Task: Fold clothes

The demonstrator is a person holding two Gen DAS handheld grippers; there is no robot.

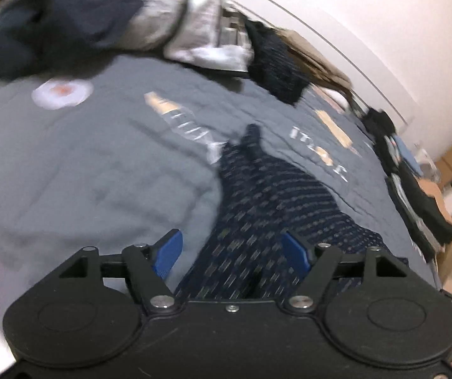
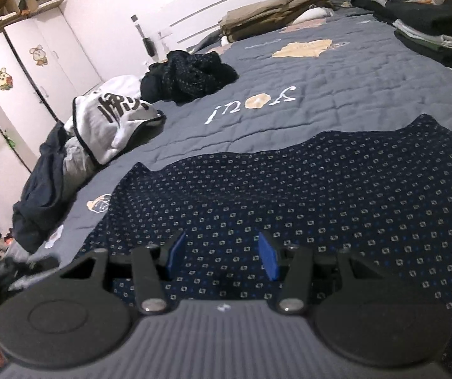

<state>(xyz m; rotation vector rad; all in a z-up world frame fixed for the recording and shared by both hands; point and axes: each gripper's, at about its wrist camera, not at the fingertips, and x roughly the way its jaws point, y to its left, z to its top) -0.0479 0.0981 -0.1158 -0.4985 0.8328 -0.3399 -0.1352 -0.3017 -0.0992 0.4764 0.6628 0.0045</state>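
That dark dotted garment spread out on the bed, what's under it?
Under the dotted garment lies the grey quilt. Part of a cream print peeks out at its edge; the rest is covered.

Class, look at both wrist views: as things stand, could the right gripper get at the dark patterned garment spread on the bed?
Probably yes. The right gripper is open directly above the patterned garment, which lies flat on the grey quilt, with nothing between them.

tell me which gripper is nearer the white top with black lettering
Left, though only as a judgement. The left gripper faces the clothes heap holding the white top, with quilt between; the right gripper sees it farther off, over the patterned garment.
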